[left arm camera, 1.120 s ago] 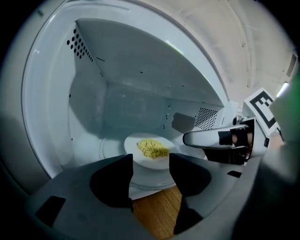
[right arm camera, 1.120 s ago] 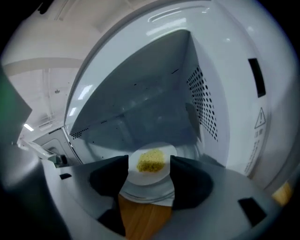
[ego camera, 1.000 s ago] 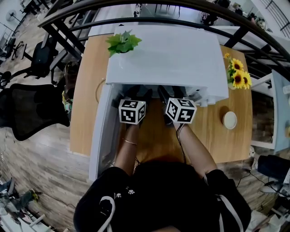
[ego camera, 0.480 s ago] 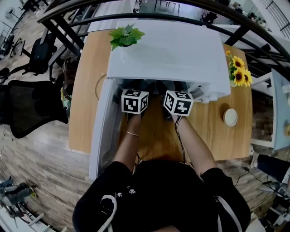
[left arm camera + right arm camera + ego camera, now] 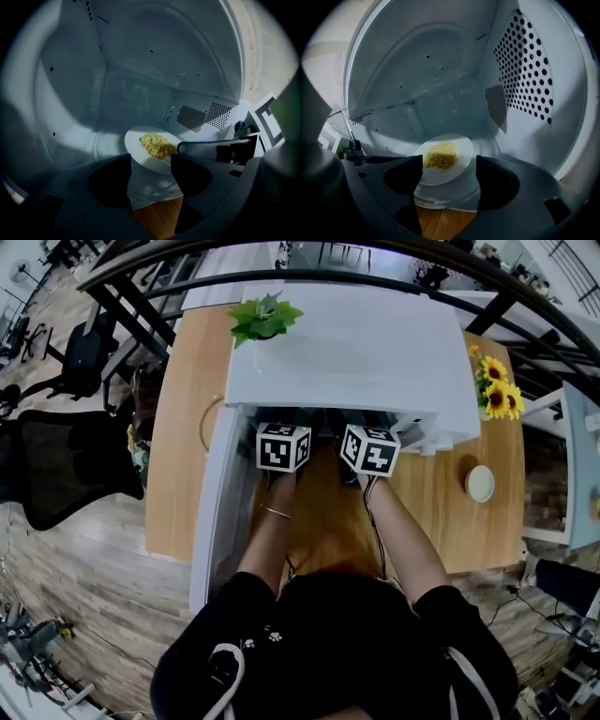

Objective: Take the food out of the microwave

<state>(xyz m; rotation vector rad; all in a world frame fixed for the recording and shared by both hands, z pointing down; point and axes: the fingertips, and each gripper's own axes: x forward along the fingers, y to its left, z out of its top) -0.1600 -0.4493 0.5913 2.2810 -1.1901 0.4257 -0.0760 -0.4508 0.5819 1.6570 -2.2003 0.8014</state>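
Now | my left gripper (image 5: 151, 163) jaws apart, holding nothing | my right gripper (image 5: 449, 163) jaws apart likewise | plate (image 5: 462, 153) with food (image 5: 439, 155) inside the microwave (image 5: 347, 352), at 12 o'clock just before both jaws.

We look down on a white microwave (image 5: 356, 352) standing on the wooden counter (image 5: 183, 427), its door (image 5: 217, 512) swung open to the left. Our left tongs (image 5: 283, 446) and right tongs (image 5: 370, 448) sit side by side at the oven's mouth, marker cubes up. A green plant (image 5: 263, 318) stands on the microwave's back left corner. Sunflowers (image 5: 494, 390) and a small white round dish (image 5: 480, 484) are on the counter to the right; a black chair (image 5: 66, 470) stands off to the left
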